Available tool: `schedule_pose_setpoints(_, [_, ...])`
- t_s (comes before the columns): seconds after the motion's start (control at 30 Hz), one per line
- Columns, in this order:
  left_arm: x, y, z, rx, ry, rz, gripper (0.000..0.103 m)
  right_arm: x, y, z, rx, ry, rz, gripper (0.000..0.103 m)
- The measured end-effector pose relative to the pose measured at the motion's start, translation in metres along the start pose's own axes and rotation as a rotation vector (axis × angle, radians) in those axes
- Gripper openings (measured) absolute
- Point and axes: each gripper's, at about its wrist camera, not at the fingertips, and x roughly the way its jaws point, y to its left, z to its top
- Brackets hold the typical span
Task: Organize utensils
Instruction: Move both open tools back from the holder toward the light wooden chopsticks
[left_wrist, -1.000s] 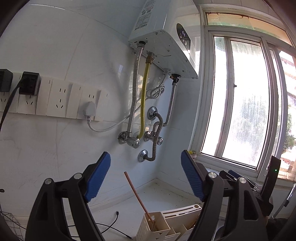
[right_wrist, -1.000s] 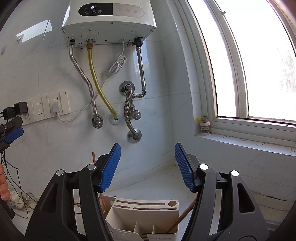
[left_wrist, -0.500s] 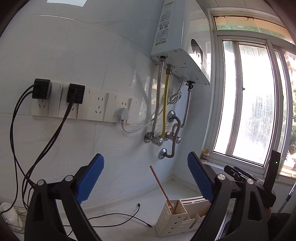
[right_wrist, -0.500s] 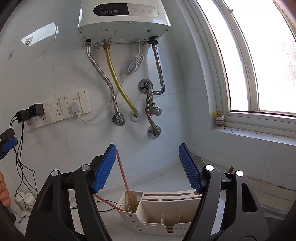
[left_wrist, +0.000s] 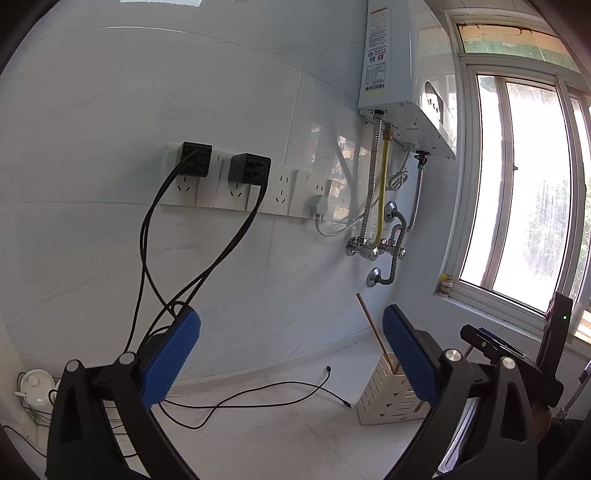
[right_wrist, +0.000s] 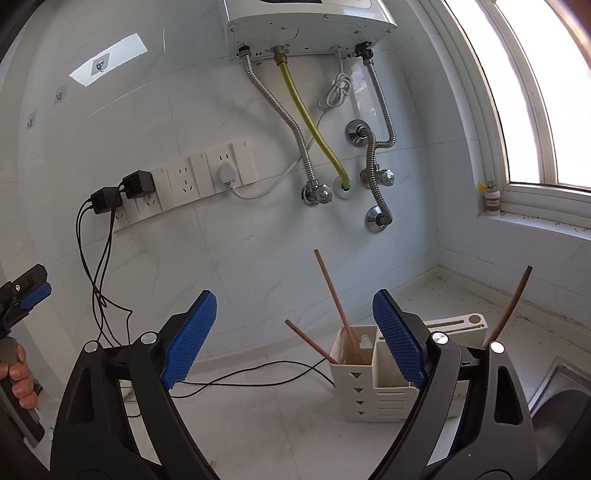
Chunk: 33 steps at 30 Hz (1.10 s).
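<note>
Both sets of fingers are standing wide apart with nothing between them. Left gripper and right gripper have just been opening, blue pads bare, so neither is carrying anything.

Task thing: the cream utensil caddy is sitting on the white counter near the corner, below the water heater pipes. Chopsticks are leaning out of its left compartment; another stick is poking up on the far right, partly hidden behind the right finger, so I cannot tell which slot it is in. In the left view the caddy is showing just beside the right pad, with one stick rising from it.

Judgement: the drop-off looks finished and both hands are hanging clear of the caddy. No loose utensils are showing in either view, so the next pick means looking elsewhere. For any re-approach, I'd come in from above, aligned with the slot, and keep the wide jaws off the leaning sticks, which would tip easily.

Edges and room:
- black cable is trailing across the counter up to the caddy's left side, a snag risk for a low sweep
- sink rim is sitting to the right of the caddy
- wall and window sill are closing in behind and right
- open counter is lying in front and left, the best lane for moving
</note>
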Motion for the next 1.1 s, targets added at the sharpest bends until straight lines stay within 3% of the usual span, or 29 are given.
schedule_pose_setpoints(0.23, [-0.017, 0.031, -0.033, -0.014, 0.126, 0.063, 0.098, 0.007, 0.03, -0.034, -0.001, 0.106, 0.056, 0.086])
schedule_pose_setpoints(0.67, [-0.022, 0.084, -0.119, -0.12, 0.47, 0.132, 0.098, 0.031, 0.07, -0.113, 0.029, 0.368, 0.126, 0.089])
schedule_pose_setpoints(1.1, [-0.01, 0.09, -0.202, -0.137, 0.779, 0.144, 0.098, 0.056, 0.088, -0.188, 0.0, 0.674, 0.098, 0.087])
